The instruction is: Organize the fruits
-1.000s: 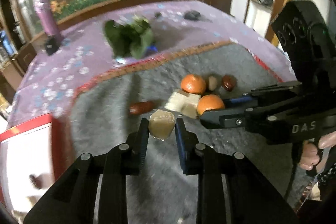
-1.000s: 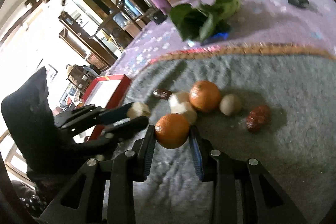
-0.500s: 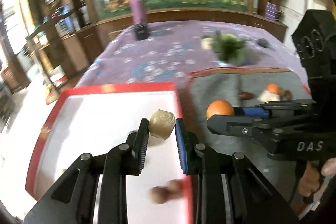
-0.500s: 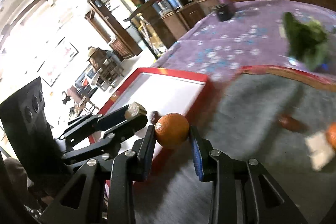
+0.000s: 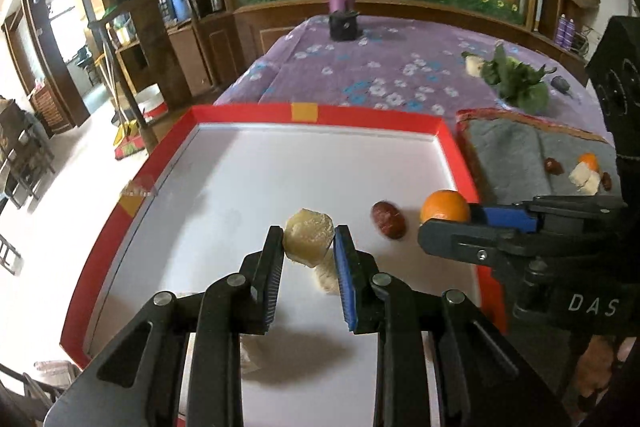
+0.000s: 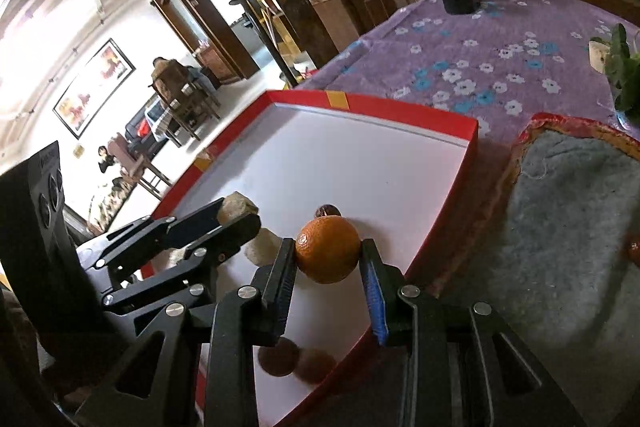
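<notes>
Purple cloth with little flowers (image 5: 384, 75) is covering the big table, and a red tray (image 5: 360, 115) with a white floor is sitting on it.

The left gripper (image 5: 308, 243) is squeezing a pale yellow fruit chunk (image 5: 307, 235) between its two pads. The chunk is looking lumpy and cut flat on some sides. It is hanging over the white floor of the tray, probably so it can be set down there with the others.

The right gripper (image 6: 328, 259) is pinching a small orange (image 6: 328, 254). The orange is looking round, bright and a bit bumpy. It is hovering just over the tray's near right edge, beside the left gripper, so both fruits are likely going in together.

Inside the tray, a dark red date (image 5: 388, 219) is already lying near the orange, another pale piece (image 5: 326, 273) is lying under the left gripper, and two brown round things (image 6: 296, 359) are lying near the front.

Off to the right, a grey mat (image 5: 516, 155) is holding more fruit that is waiting: another orange (image 5: 589, 160), pale chunks (image 5: 584, 179) and dates (image 5: 553, 166). Green leaves (image 5: 516, 83) are sitting behind the mat.
</notes>
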`<state>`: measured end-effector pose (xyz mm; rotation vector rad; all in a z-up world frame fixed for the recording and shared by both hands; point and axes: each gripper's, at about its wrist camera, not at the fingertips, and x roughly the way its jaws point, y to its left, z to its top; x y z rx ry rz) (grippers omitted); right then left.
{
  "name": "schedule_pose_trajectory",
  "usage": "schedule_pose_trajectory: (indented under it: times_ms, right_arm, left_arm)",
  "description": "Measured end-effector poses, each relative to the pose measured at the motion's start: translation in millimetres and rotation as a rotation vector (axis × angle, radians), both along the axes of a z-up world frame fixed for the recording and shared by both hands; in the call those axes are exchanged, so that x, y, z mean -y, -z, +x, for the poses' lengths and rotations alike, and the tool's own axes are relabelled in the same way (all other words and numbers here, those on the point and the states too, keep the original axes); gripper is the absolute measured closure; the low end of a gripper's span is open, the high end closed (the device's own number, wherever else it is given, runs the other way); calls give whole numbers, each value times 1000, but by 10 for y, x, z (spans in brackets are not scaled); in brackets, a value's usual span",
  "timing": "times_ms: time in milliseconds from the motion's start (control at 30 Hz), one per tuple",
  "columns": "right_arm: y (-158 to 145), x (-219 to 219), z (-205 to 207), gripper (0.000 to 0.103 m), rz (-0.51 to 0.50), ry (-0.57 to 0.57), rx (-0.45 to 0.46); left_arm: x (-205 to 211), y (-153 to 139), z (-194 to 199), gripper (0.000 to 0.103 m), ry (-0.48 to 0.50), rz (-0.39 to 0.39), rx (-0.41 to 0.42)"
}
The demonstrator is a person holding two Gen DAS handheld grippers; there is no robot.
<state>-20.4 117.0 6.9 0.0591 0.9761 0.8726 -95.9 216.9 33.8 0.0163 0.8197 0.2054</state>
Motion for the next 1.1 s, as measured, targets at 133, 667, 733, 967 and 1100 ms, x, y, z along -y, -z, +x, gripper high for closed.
schedule_pose_trajectory:
  times_ms: [133, 667, 733, 967, 1100]
  right_arm:
    - [7, -53, -30, 71, -24, -10, 13]
    - [-168, 344, -28, 68, 87, 15, 11]
    - [-209, 574, -1, 68, 104, 48, 16]
    - [-316, 1676, 132, 68, 108, 232, 66]
    - [-243, 2437, 205, 67, 77, 368, 67]
  left_arm:
    - [-21, 32, 6, 80, -1, -4, -4]
    - [204, -119, -22, 36, -53, 106, 16]
    - [310, -179, -36, 28, -31, 116, 35]
    - [921, -339, -23, 26, 150, 99, 66]
    - [1316, -318, 55, 26, 249, 88, 46]
